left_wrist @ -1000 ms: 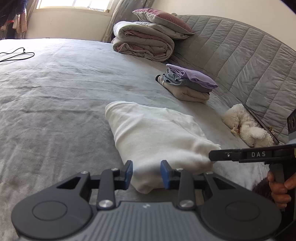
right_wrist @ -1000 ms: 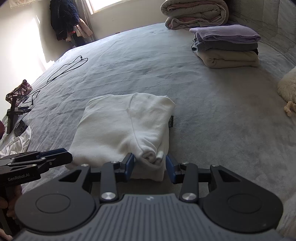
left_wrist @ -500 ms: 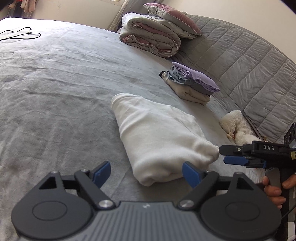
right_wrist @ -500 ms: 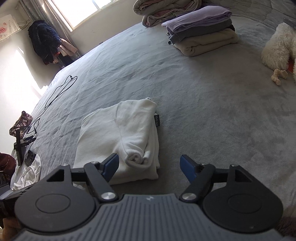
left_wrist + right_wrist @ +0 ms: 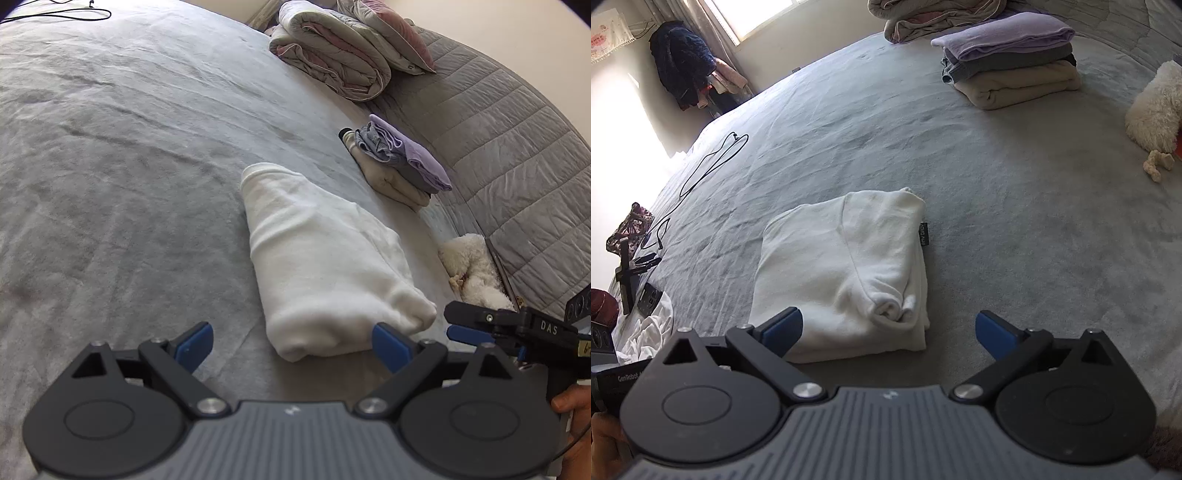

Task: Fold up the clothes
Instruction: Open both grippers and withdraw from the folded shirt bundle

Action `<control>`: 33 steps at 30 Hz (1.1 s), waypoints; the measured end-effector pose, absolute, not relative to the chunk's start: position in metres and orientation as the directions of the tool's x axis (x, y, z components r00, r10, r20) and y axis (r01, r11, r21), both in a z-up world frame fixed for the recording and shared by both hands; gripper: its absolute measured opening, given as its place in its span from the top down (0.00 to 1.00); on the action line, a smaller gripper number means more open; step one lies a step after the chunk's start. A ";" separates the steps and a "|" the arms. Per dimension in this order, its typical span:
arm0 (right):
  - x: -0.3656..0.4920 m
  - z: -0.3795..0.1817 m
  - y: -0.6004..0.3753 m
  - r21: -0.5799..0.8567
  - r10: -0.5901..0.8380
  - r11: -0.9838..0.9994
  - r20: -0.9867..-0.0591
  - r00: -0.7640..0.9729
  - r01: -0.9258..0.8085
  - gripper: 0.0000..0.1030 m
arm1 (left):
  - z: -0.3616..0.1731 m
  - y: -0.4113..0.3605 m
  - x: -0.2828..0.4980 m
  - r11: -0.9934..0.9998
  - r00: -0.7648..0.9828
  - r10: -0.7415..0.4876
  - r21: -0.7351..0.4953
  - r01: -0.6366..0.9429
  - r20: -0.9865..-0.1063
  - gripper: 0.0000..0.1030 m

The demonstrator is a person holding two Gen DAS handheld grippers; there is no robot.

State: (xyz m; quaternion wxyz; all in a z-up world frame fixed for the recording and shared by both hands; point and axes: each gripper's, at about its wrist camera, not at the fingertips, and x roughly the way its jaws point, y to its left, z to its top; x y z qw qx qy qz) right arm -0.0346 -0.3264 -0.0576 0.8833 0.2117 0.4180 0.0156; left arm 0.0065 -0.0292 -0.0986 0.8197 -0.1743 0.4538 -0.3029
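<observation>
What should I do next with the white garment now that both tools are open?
Probably close both tools, left and right, on the near edge of the folded white garment and carry it to the folded stack. It lies compact on the bed, untouched by either tool.

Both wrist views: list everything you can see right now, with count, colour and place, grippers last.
folded garment: 1, white, on the bed just ahead of both grippers
clothes stack: 1 pile, purple, grey and beige, far right of bed
rolled duvet: 1, grey-pink, by headboard, pillow on top
plush toy: 1, white, right edge
cable: 1, black, left of bed
bed cover: 1, grey
left gripper: open, empty
right gripper: open, empty
</observation>
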 end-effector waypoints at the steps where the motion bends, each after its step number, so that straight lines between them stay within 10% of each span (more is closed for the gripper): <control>1: -0.034 -0.058 -0.326 0.386 0.206 0.911 -0.733 0.649 0.147 0.01 | -0.099 -0.029 0.007 0.757 0.404 -0.653 -0.560 0.336 -0.640 0.09; 33: -0.034 -0.068 -0.354 0.475 0.248 0.858 -0.716 0.652 0.195 0.00 | -0.101 -0.049 0.021 0.768 0.346 -0.640 -0.551 0.327 -0.686 0.09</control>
